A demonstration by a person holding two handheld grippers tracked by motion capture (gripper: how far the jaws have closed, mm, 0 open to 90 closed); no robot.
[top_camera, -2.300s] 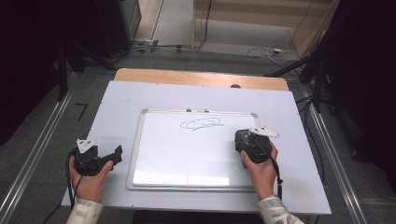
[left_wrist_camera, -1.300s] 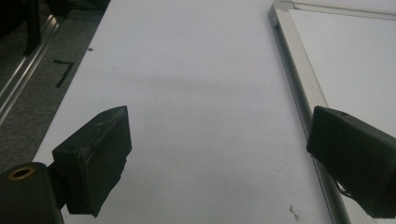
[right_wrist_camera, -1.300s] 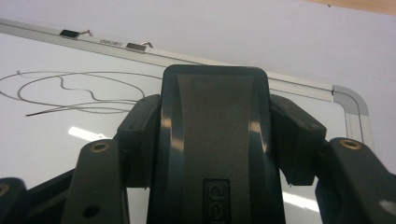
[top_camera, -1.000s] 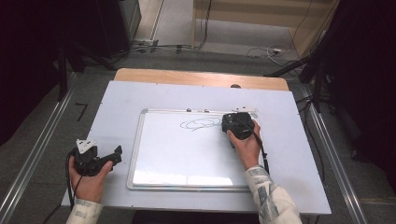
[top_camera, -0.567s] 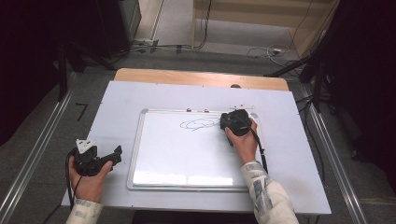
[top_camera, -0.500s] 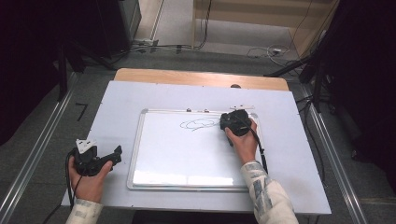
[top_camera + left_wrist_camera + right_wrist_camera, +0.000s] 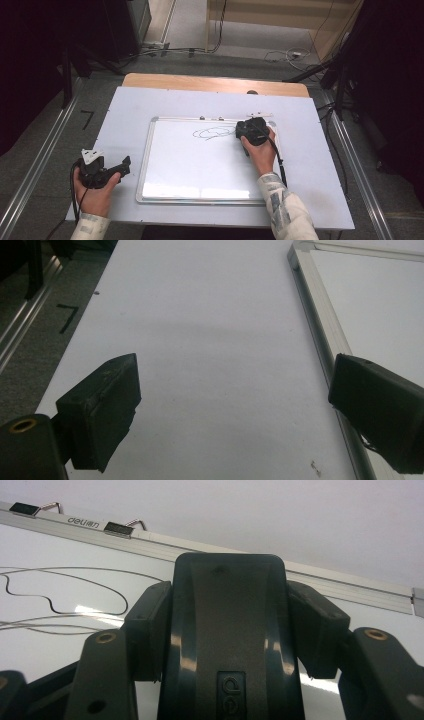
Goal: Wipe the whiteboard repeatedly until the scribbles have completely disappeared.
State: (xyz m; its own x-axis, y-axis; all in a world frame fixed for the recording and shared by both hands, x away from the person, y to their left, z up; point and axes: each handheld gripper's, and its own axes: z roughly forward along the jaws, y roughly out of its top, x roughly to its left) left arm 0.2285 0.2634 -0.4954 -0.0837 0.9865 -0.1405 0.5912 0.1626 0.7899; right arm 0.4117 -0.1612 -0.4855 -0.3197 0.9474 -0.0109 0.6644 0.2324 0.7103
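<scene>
1. My right claw [image 7: 227,630] is clamped on a black plastic whiteboard eraser [image 7: 227,645]; in the right gripper view both pads press its flanks and its glossy back rises between them.

2. In the high view that right claw [image 7: 252,131] sits low over the far right part of the white, silver-framed whiteboard [image 7: 200,195], which lies flat on the pale grey table top [image 7: 310,165]. Whether the eraser's felt face already touches the board I cannot tell, since the claw covers it.

3. The thin black pen scribble [image 7: 212,133], a few looping strokes, lies on the board just to the left of the eraser. In the right gripper view the same loops [image 7: 65,600] run off to the left of my jaws, just below the frame's far edge with its two small metal hanger clips [image 7: 120,527].

4. My left claw [image 7: 112,167] rests on the table just off the board's left edge, jaws spread wide with nothing between them; the left gripper view shows bare table between the pads [image 7: 105,410] and the board's aluminium frame [image 7: 315,325] beside the right one.

5. My judgement of progress: the eraser is picked up and brought to the drawing, so the fetching is done. The wiping itself looks barely begun, as the strokes read whole and dark.

6. What is left: press down, sweep leftwards across the loops, and repeat until the surface is clean.
</scene>
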